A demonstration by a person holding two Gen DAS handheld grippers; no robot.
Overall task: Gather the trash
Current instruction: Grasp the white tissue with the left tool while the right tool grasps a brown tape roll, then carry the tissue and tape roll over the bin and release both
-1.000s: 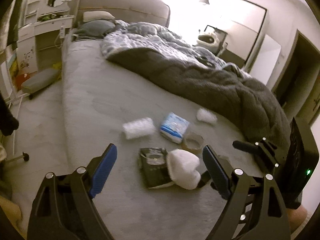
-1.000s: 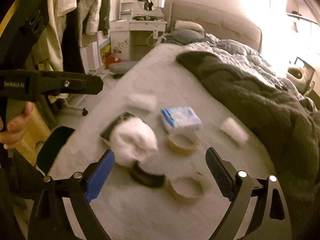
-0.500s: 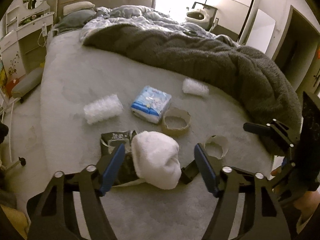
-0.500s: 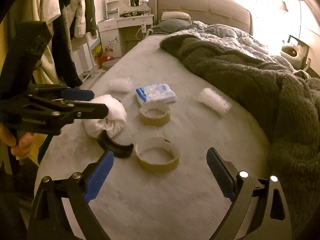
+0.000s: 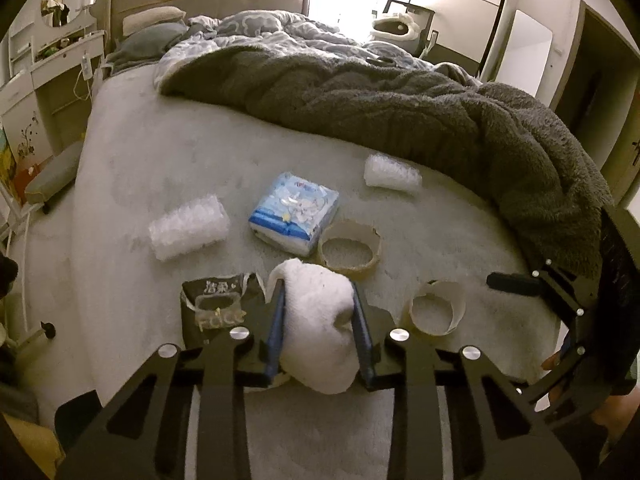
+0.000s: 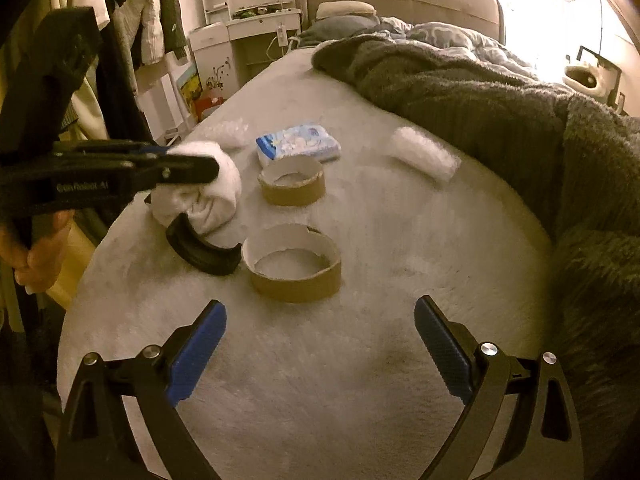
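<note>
Trash lies on a grey bed (image 5: 160,168). My left gripper (image 5: 319,292) is shut on a crumpled white wad (image 5: 320,320), which also shows in the right wrist view (image 6: 212,192). A black wrapper (image 5: 212,308) lies just left of the wad. Two cardboard tape rings (image 5: 350,246) (image 5: 438,308), a blue tissue pack (image 5: 294,212) and two bubble-wrap rolls (image 5: 188,226) (image 5: 392,172) lie beyond. My right gripper (image 6: 320,320) is open and empty, just short of the near tape ring (image 6: 294,264). A black curved piece (image 6: 202,250) lies beside that ring.
A dark fuzzy blanket (image 5: 400,96) covers the right half of the bed. A white dresser (image 6: 240,44) and hanging clothes (image 6: 152,20) stand at the left beyond the bed edge. A door (image 5: 600,92) is at the far right.
My left gripper has moved forward and closed from open onto the white wad. My right gripper has moved closer to the near tape ring and stays open.
</note>
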